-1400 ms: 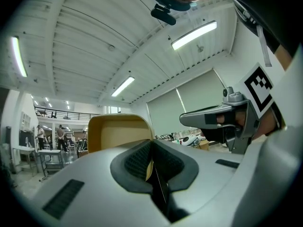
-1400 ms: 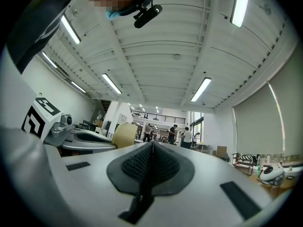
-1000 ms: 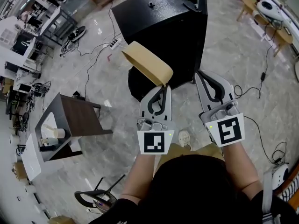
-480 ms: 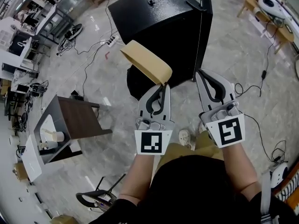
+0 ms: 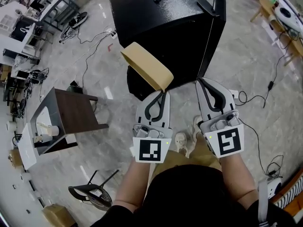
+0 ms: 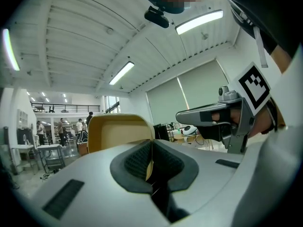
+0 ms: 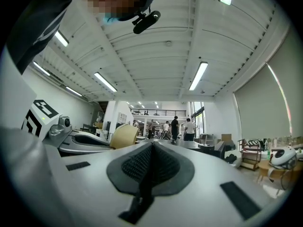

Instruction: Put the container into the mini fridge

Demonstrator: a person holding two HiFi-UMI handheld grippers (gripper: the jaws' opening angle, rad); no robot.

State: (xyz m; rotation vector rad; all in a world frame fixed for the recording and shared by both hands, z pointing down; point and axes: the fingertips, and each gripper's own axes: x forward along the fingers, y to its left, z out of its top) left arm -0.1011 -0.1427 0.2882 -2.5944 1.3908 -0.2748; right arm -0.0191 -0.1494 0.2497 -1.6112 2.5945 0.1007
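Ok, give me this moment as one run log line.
left gripper: shut on container rim | right gripper: shut, empty | container: tan, in front of mini fridge, not yet inside

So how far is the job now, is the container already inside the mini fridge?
Not yet. Done: the left gripper is shut on the rim of the tan container. In hand: the container is held up in front of the black mini fridge. Left: placing it inside and letting go. The right gripper is shut and empty.

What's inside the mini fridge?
Only darkness shows inside the mini fridge; the container held by the left gripper covers part of the opening, so contents cannot be told.
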